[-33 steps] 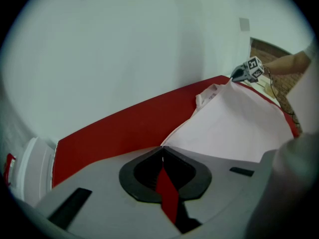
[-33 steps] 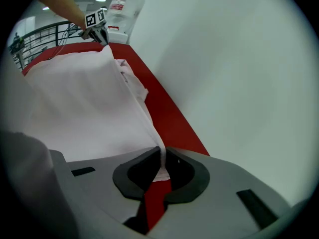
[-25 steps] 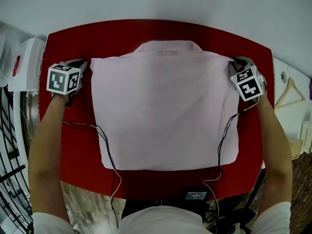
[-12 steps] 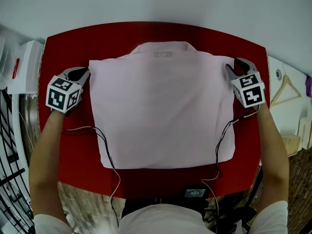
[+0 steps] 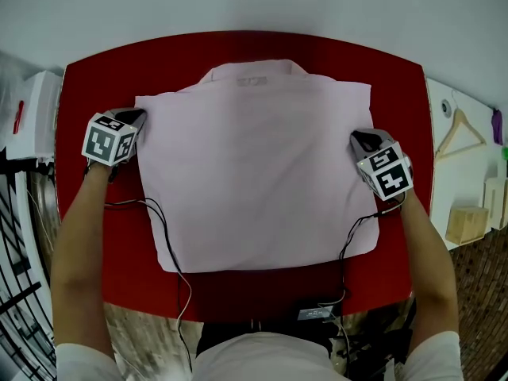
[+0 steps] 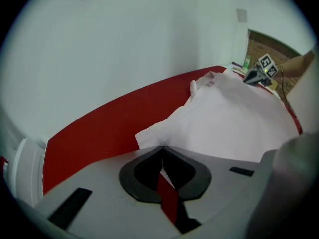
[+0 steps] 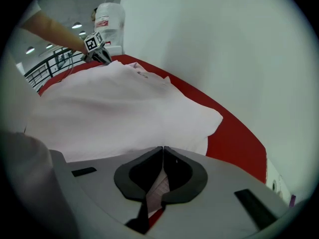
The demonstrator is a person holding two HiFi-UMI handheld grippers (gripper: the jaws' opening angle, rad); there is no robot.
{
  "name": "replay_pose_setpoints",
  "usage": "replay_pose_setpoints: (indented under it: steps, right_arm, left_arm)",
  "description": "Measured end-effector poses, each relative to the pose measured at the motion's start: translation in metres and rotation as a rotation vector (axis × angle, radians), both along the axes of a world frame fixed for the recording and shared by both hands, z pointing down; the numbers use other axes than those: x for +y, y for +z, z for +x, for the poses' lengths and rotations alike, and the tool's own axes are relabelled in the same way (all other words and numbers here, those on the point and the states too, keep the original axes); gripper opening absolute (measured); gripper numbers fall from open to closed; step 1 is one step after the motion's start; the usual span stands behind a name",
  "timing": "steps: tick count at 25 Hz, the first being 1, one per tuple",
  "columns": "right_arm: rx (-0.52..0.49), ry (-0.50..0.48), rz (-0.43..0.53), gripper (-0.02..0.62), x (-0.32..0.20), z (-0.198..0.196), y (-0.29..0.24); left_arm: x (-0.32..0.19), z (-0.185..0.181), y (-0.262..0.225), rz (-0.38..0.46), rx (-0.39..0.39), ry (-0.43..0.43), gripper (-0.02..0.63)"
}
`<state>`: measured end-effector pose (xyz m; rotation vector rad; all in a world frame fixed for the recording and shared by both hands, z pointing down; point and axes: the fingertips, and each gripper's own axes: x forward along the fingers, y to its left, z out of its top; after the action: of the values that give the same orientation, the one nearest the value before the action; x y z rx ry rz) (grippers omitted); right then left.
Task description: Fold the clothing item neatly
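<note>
Pink shirt (image 5: 254, 173), collar label (image 5: 252, 80) illegible; red table (image 5: 103, 66).

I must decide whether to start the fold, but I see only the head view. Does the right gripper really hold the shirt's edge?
Observer: Yes. The right gripper view shows that the right gripper has just closed its jaws, with the pink shirt between them.
Operator: And the other one?
Observer: The left gripper view shows the left gripper shut too, pinching the shirt's edge near a corner.
</note>
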<state>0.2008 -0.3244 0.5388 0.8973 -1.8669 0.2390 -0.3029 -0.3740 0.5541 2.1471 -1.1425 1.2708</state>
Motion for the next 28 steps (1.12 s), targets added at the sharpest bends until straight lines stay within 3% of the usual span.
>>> replay_pose_setpoints:
  steps: [4,7,11,18,22,28]
  right_arm:
    - [0.019,0.065,-0.005,0.023,-0.003,0.017,-0.001]
    - [0.032,0.084,0.055,0.023,-0.006,0.018,-0.009]
    - [-0.01,0.088,0.111,0.023,0.002,0.012,-0.031]
    - [-0.044,0.069,0.101,0.023,0.052,-0.001,-0.044]
    - [-0.073,0.08,0.047,0.023,0.084,-0.011,-0.037]
    - [-0.11,0.101,0.003,0.023,0.121,-0.016,-0.028]
  left_arm:
    - [-0.002,-0.003,0.0,0.006,-0.013,-0.019,0.009]
    - [0.002,-0.006,-0.005,0.032,-0.032,-0.038,0.009]
    - [0.02,0.0,-0.031,0.079,0.063,-0.063,0.009]
    - [0.092,0.021,-0.061,0.081,0.182,-0.059,0.009]
    - [0.124,0.05,-0.06,0.06,0.189,0.029,0.009]
    - [0.13,0.158,-0.067,0.052,0.221,0.283,0.009]
